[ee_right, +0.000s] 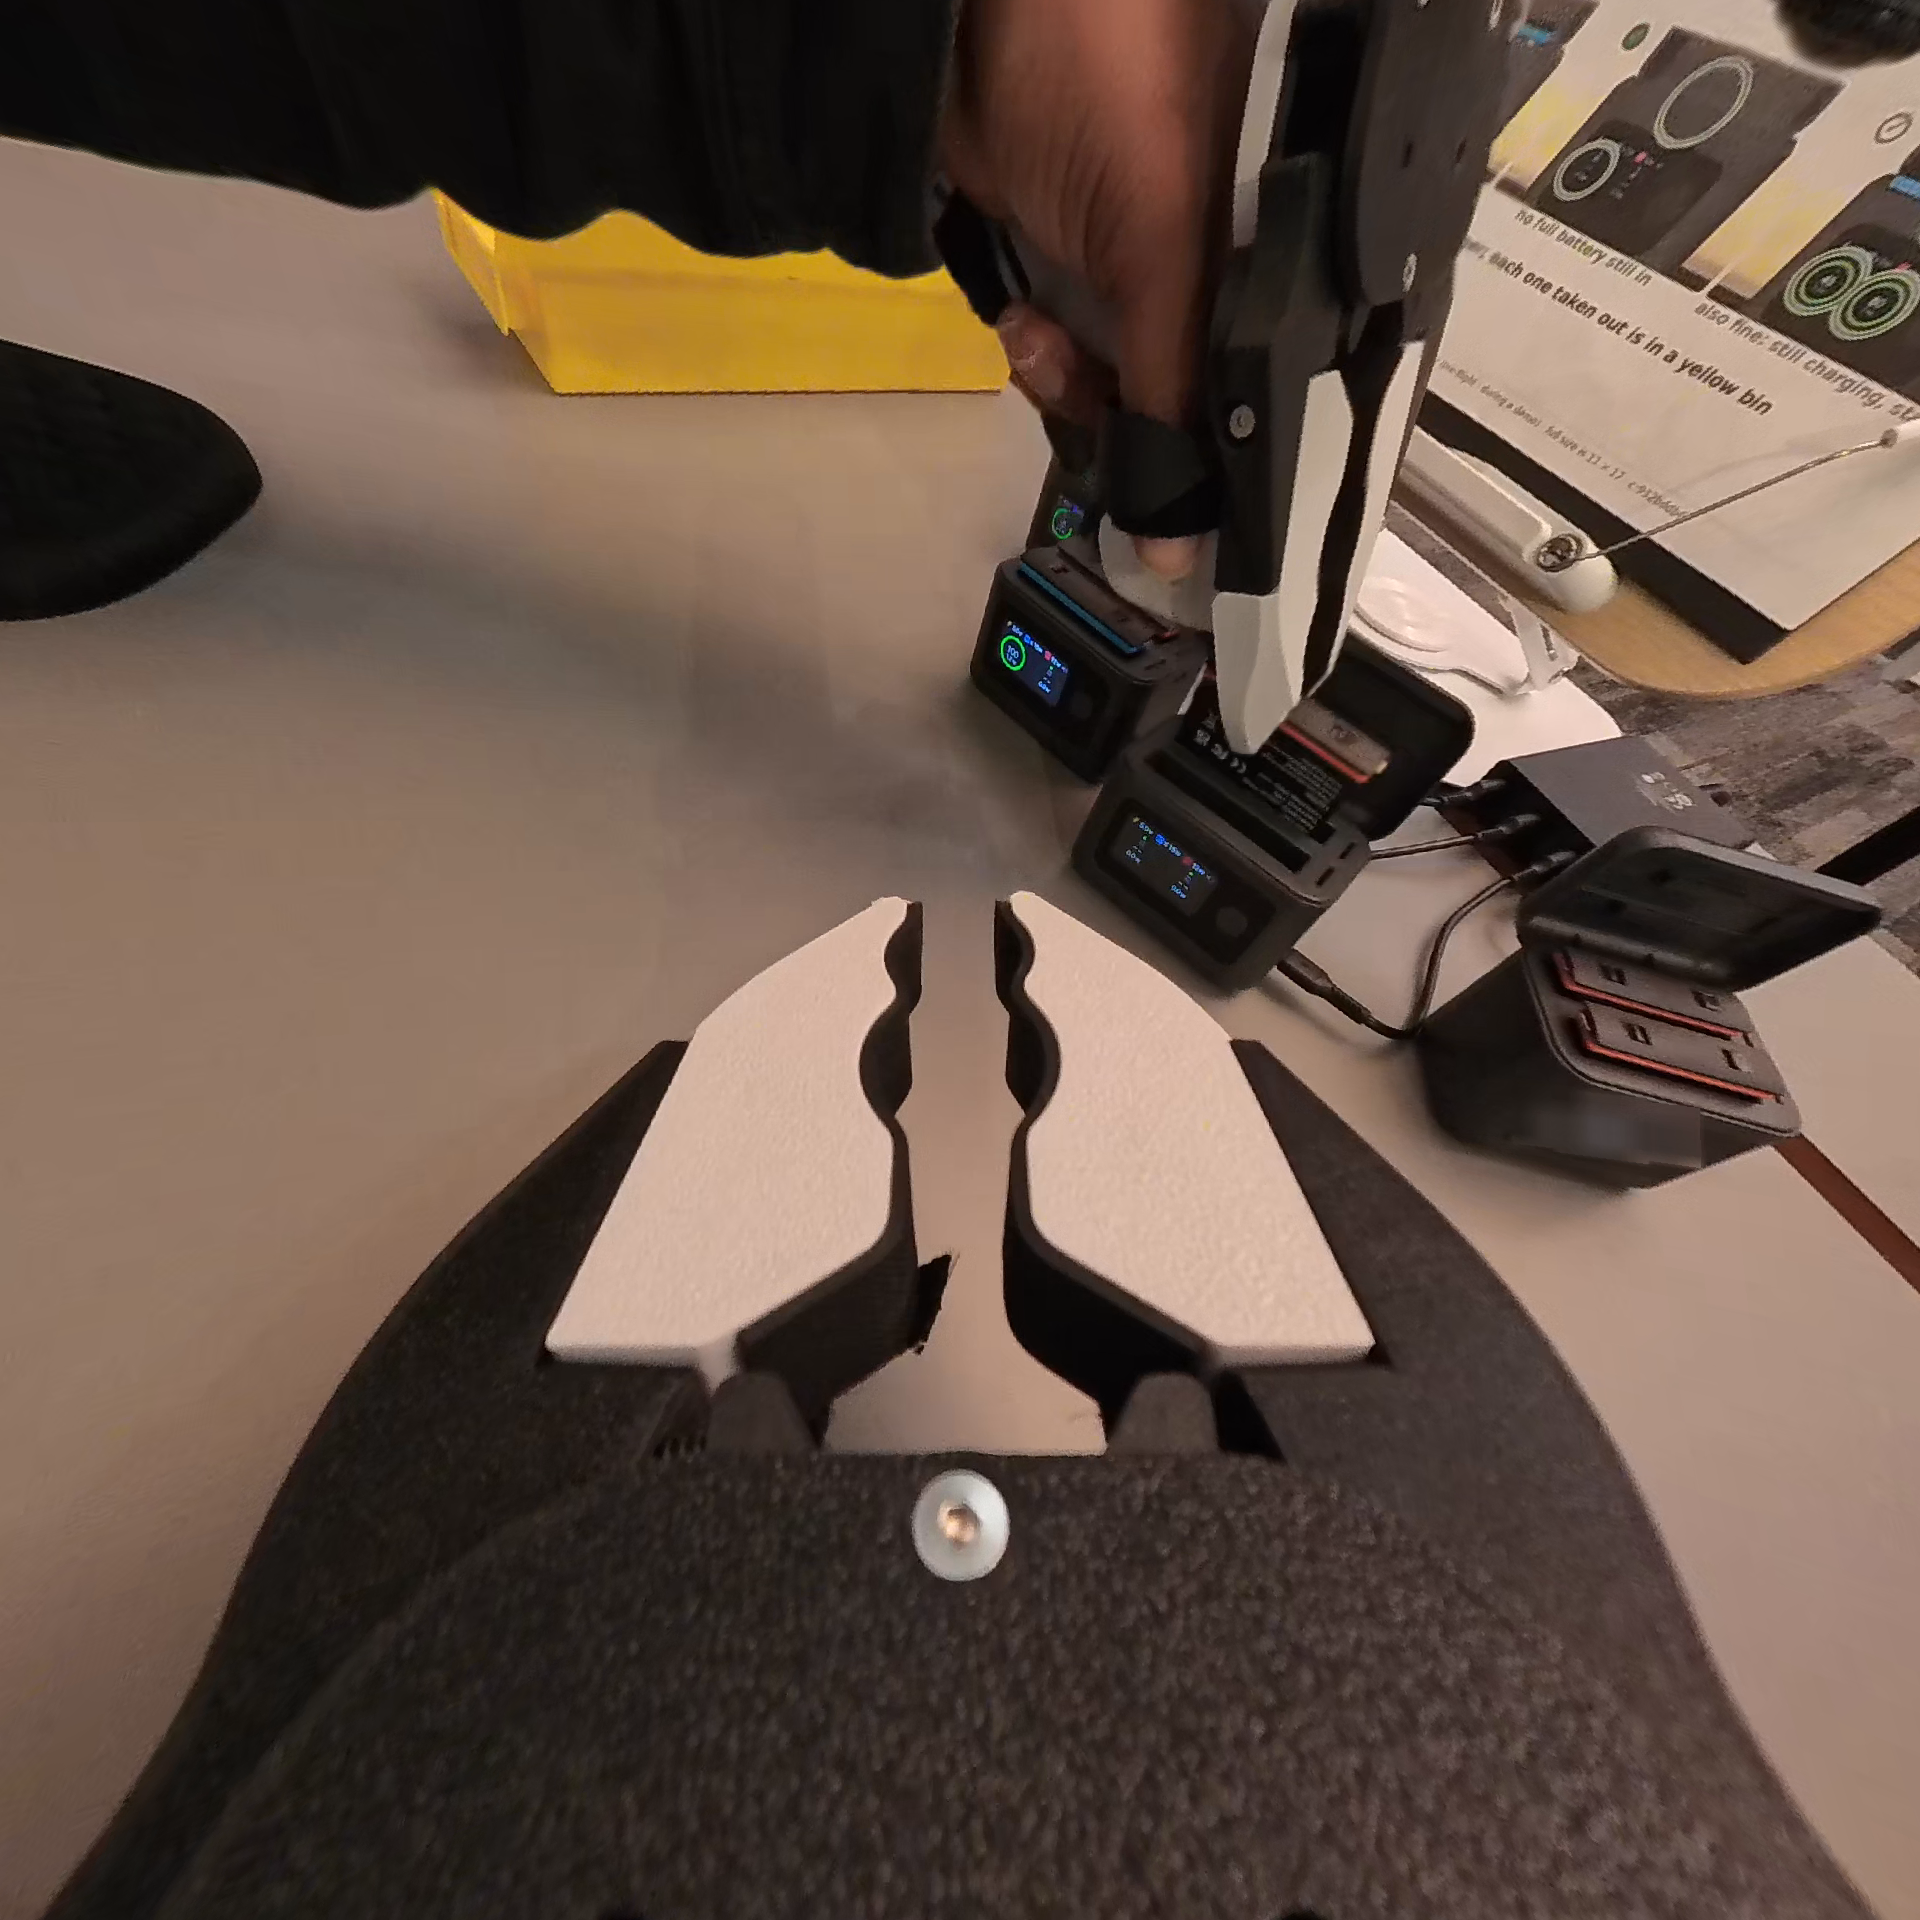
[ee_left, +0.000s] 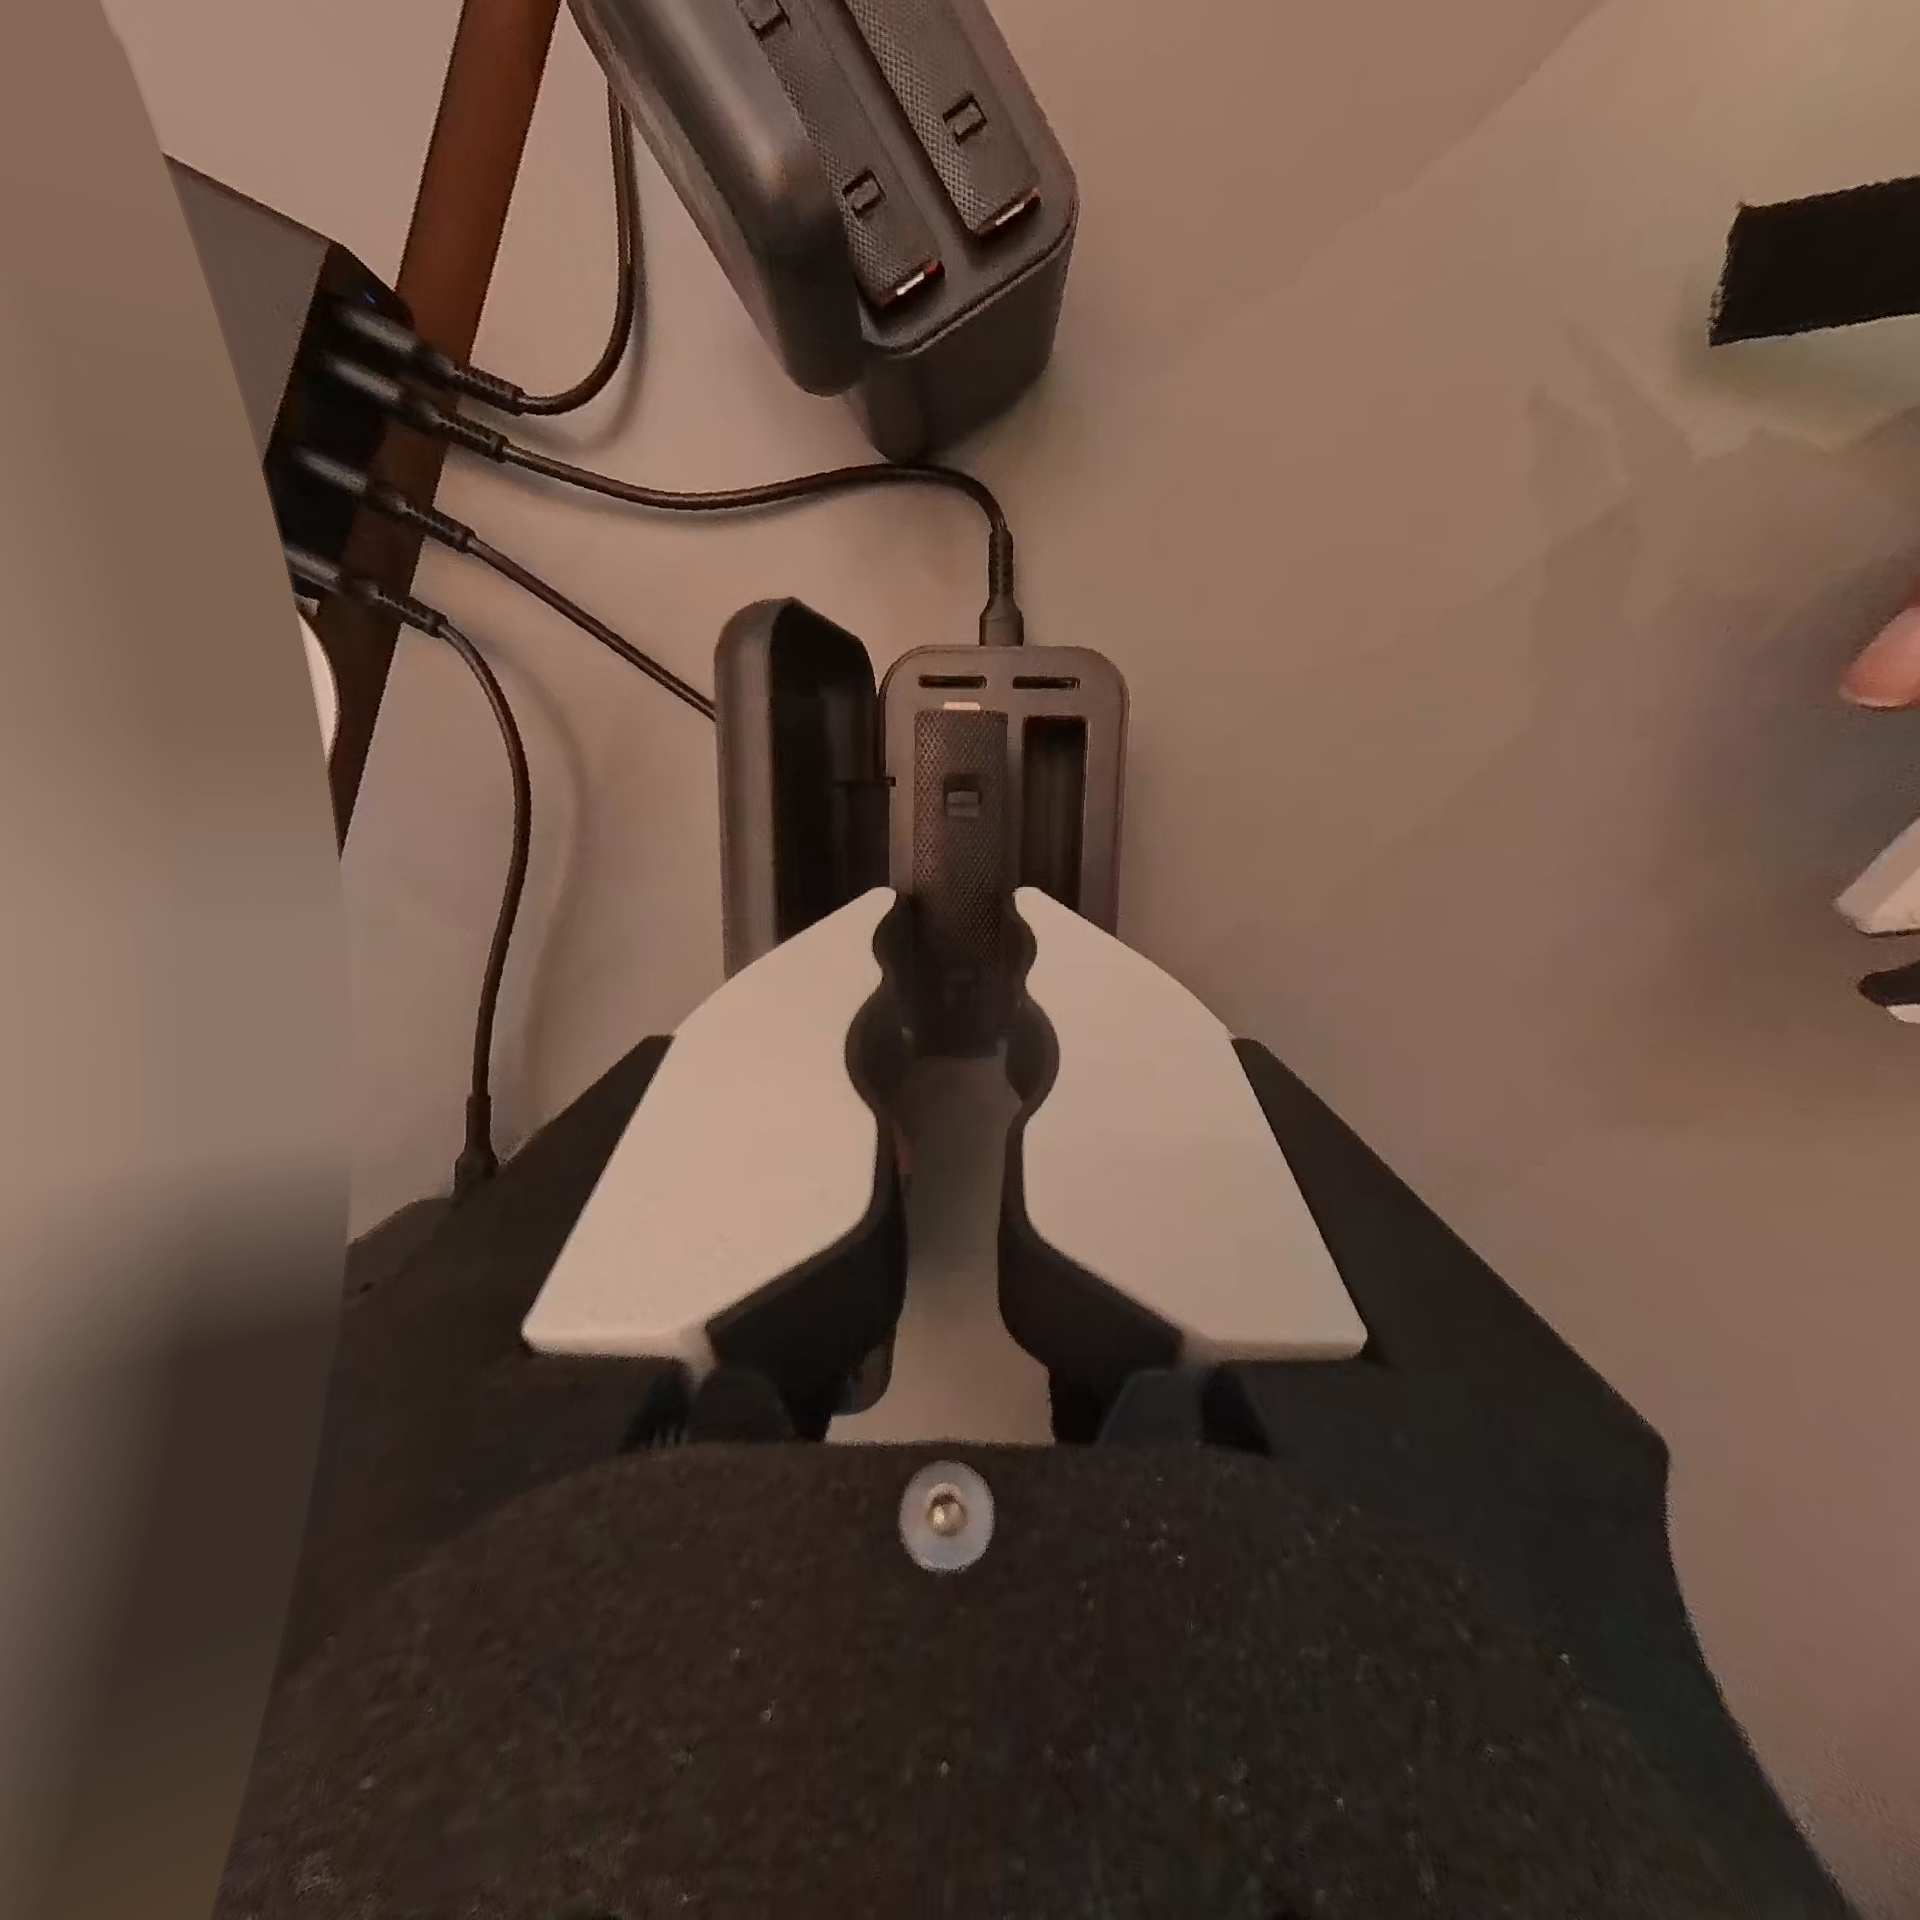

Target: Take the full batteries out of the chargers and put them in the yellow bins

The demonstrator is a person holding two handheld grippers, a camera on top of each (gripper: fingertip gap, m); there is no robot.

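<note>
My left gripper [ee_left: 956, 899] is shut on a dark textured battery [ee_left: 958, 821] that stands partly out of the left slot of a grey charger [ee_left: 1101, 790] with its lid [ee_left: 795, 769] open. The right slot is empty. In the right wrist view the same gripper [ee_right: 1278, 717], held by a hand, points down onto that battery [ee_right: 1299, 784] in the middle charger [ee_right: 1195, 883]. My right gripper [ee_right: 956, 914] hovers over the bare table, empty, jaws a narrow gap apart. A yellow bin [ee_right: 727, 322] stands at the far side.
A second charger [ee_right: 1070, 675] shows a green ring on its screen. A third charger [ee_right: 1621, 1049], also in the left wrist view [ee_left: 883, 208], holds two red-edged batteries. A black USB hub [ee_right: 1600, 790] with cables lies right. A printed sheet [ee_right: 1662, 260] stands behind. One gripper's finger ends stand about 15 cm off the other's.
</note>
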